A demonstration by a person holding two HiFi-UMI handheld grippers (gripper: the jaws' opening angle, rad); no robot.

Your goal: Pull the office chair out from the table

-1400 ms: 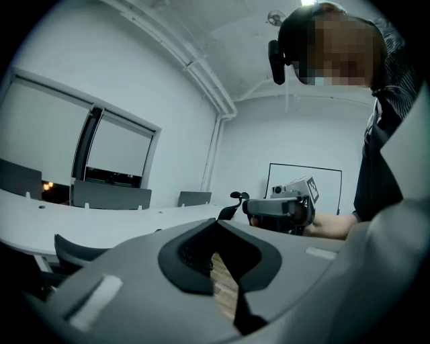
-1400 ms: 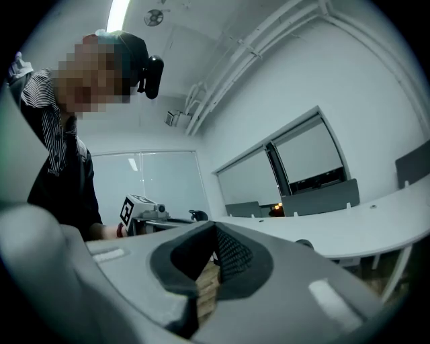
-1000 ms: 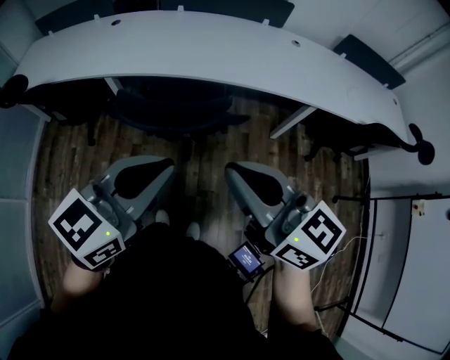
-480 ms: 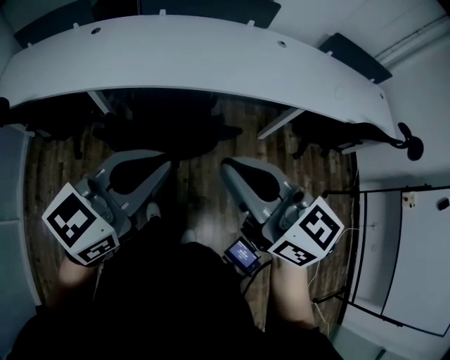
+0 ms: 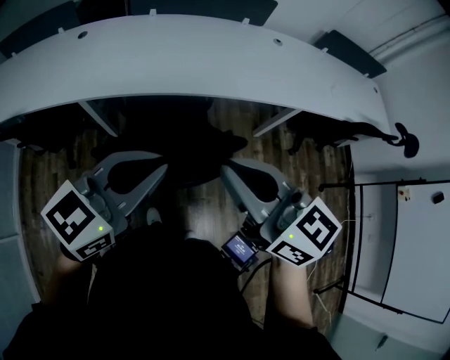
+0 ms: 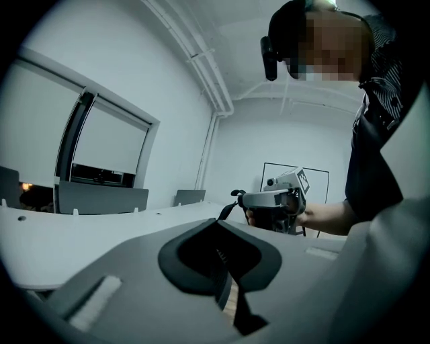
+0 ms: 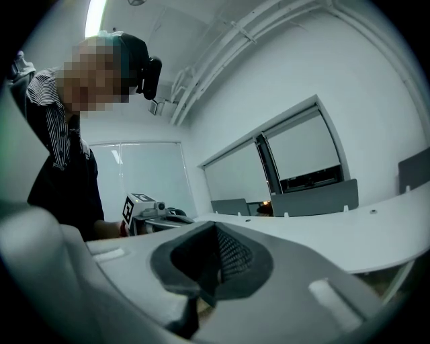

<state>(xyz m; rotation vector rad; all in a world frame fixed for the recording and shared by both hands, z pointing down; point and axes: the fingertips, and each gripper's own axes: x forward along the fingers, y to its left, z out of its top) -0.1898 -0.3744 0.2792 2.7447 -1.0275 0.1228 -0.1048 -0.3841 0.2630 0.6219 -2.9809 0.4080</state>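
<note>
A dark office chair (image 5: 184, 144) stands tucked under the curved white table (image 5: 211, 67), and the tabletop hides most of it. My left gripper (image 5: 162, 169) is shut and empty, its tip at the chair's near left edge. My right gripper (image 5: 225, 171) is also shut and empty, just right of the chair's near edge. Whether either tip touches the chair I cannot tell. In the left gripper view the left gripper (image 6: 217, 223) has its jaws closed together, with the table (image 6: 80, 242) behind. In the right gripper view the chair's black mesh (image 7: 232, 255) shows through the right gripper (image 7: 215, 226).
Other dark chairs sit under the table at the right (image 5: 330, 133) and the left (image 5: 42, 133). Grey partitions (image 5: 204, 8) stand beyond the table. A white panel on a stand (image 5: 397, 246) is at the right. The floor (image 5: 204, 211) is wood.
Both grippers and the view have moved forward toward the table and chair. The tips now reach the chair's near edge. Both stayed shut.
</note>
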